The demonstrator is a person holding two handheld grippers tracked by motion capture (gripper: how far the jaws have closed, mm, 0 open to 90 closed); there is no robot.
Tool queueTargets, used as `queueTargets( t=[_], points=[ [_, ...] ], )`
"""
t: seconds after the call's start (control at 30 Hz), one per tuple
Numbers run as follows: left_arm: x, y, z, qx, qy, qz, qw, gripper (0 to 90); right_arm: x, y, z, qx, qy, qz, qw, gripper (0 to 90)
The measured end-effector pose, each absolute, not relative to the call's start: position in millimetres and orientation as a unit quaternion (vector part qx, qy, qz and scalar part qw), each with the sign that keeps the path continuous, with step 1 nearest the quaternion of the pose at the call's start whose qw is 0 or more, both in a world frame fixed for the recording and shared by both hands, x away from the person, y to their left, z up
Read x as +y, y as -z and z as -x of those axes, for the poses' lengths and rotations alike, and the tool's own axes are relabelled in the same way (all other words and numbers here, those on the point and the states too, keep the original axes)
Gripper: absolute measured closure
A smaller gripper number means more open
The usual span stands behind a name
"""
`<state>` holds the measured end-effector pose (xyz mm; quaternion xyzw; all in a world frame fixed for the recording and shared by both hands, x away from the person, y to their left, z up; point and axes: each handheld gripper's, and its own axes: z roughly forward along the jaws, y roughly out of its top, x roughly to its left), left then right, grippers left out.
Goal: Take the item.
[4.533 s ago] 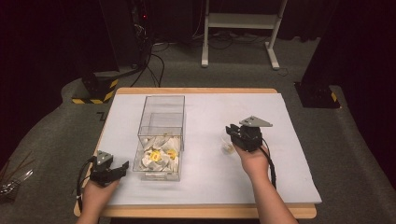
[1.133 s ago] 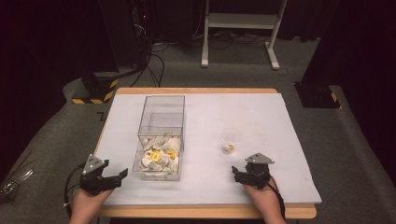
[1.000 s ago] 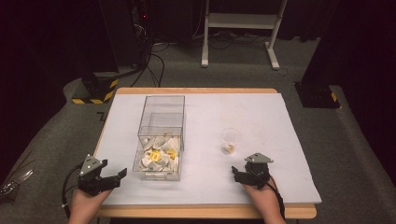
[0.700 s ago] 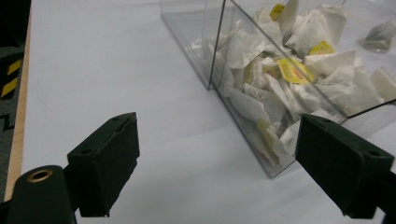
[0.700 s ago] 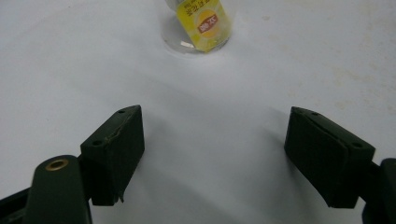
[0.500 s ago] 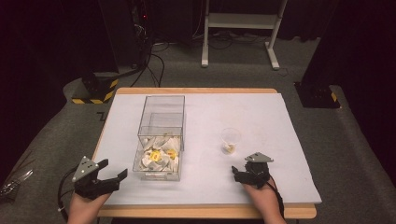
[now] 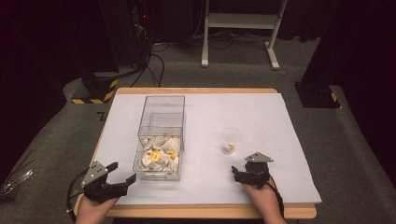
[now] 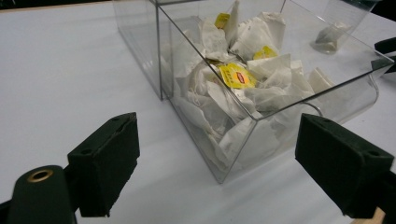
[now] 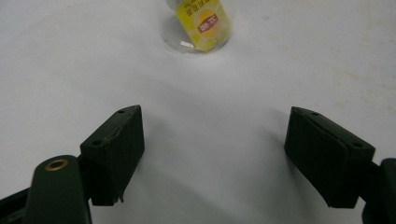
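A clear plastic box (image 7: 161,122) stands left of the table's middle, its near half full of white tea bags (image 7: 158,157) with yellow tags (image 8: 237,76). To its right, a small clear cup (image 7: 230,139) holds one tea bag with a yellow tag (image 9: 204,19). My left gripper (image 7: 122,171) is open at the front left corner, jaws aimed at the box's near corner (image 8: 219,175), with nothing between them. My right gripper (image 7: 240,170) rests open near the front edge, a short way before the cup, over bare white surface (image 9: 212,140).
The white sheet (image 7: 261,116) covers a wooden table (image 7: 210,212). Grey carpet surrounds it. A white stand (image 7: 238,28), cables and black equipment stand on the floor behind the table. A yellow-black striped base (image 7: 95,88) sits at the far left.
The right gripper, beside the cup several seconds ago, has drawn back to the front edge and stayed still since. The left gripper has shifted a little near the front left corner.
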<state>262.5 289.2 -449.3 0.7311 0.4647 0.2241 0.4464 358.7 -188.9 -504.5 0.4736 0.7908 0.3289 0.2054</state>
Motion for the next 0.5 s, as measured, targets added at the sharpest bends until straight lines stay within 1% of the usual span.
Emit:
queueTargets(
  t=[0.3,0.5],
  points=[
    [282,464,-266,0.455,-0.201,-0.741,0.45,13.1,-188,504,-359,0.79,-0.328,-0.474,0.207,19.9],
    [277,470,-268,0.446,-0.201,-0.748,0.448,14.7,-188,505,-359,0.79,-0.327,-0.474,0.208,20.0]
  ],
)
